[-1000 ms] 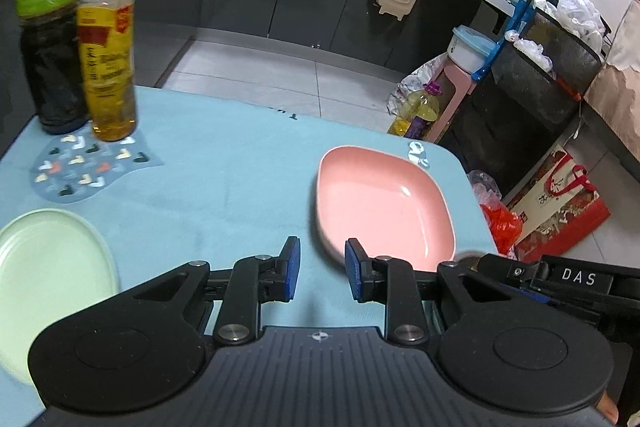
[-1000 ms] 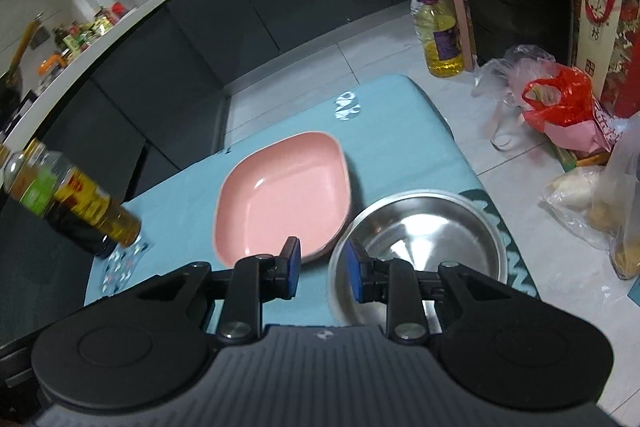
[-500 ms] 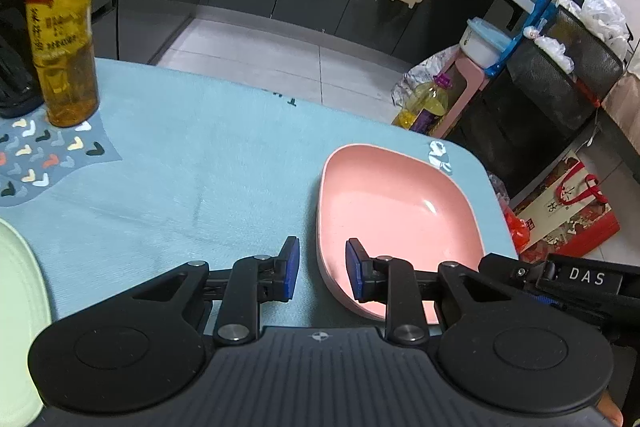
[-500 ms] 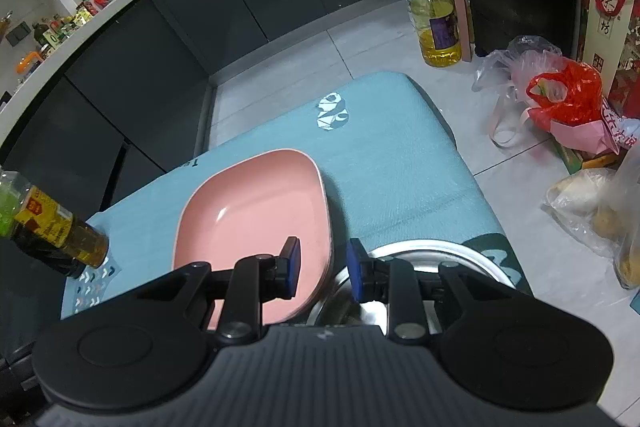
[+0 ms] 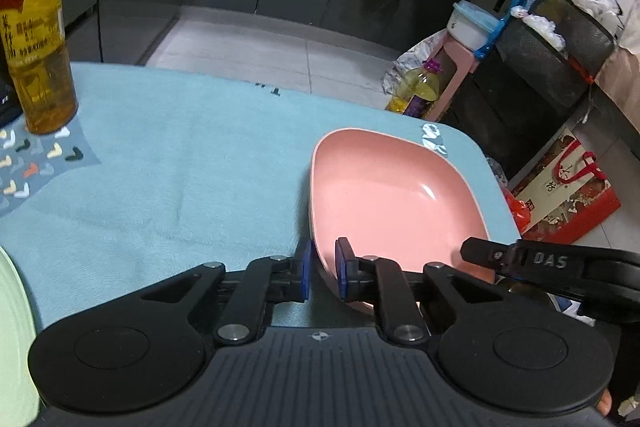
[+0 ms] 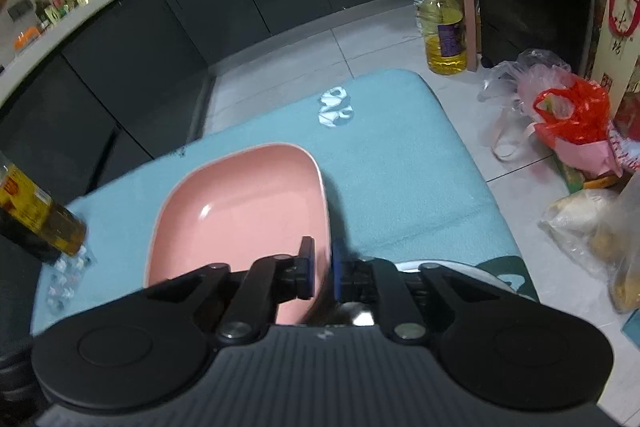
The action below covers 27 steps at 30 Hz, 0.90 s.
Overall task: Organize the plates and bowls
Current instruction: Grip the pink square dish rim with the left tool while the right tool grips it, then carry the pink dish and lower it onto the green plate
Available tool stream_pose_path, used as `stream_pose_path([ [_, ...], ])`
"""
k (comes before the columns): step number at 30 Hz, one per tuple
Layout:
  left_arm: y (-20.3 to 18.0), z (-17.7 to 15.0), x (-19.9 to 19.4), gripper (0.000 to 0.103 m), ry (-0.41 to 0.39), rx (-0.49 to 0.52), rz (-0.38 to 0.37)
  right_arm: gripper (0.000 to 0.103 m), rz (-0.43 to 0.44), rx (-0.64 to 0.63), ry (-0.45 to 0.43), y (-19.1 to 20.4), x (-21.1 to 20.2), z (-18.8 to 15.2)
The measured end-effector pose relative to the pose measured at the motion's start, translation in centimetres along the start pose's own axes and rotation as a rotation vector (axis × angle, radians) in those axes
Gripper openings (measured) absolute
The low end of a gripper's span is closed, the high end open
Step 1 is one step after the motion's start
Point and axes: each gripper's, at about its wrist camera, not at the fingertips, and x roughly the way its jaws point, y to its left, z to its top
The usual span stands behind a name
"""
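Note:
A pink square-ish plate [image 5: 392, 203] lies on the teal cloth [image 5: 180, 167] near the table's right end. My left gripper [image 5: 322, 267] has its jaws closing on the plate's near left rim, and the blue pads press it from both sides. In the right wrist view the same pink plate [image 6: 240, 211] shows, and my right gripper [image 6: 322, 267] is closing on its near right rim, pads tight against it. A steel bowl [image 6: 452, 267] sits just under the right gripper, mostly hidden. A pale green plate [image 5: 12, 327] peeks in at the left edge.
An amber bottle [image 5: 36, 39] stands on a patterned mat [image 5: 36, 163] at the back left of the table. On the floor past the table's right edge are an oil jug [image 6: 444, 27], plastic bags [image 6: 568, 119] and a red gift bag [image 5: 568, 187].
Both grippers came forward and down to the pink plate, then their jaws closed from a finger-wide gap onto its opposite near rims. The steel bowl has slipped under the right gripper.

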Motion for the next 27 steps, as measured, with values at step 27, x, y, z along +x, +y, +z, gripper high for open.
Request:
stream_pose_path([
  [27,4.9,-3.1,-14.0,0.013,-0.141,-0.022,0.021,0.0,0.125,-0.097,-0.086,7.5,-8.6,-4.2],
])
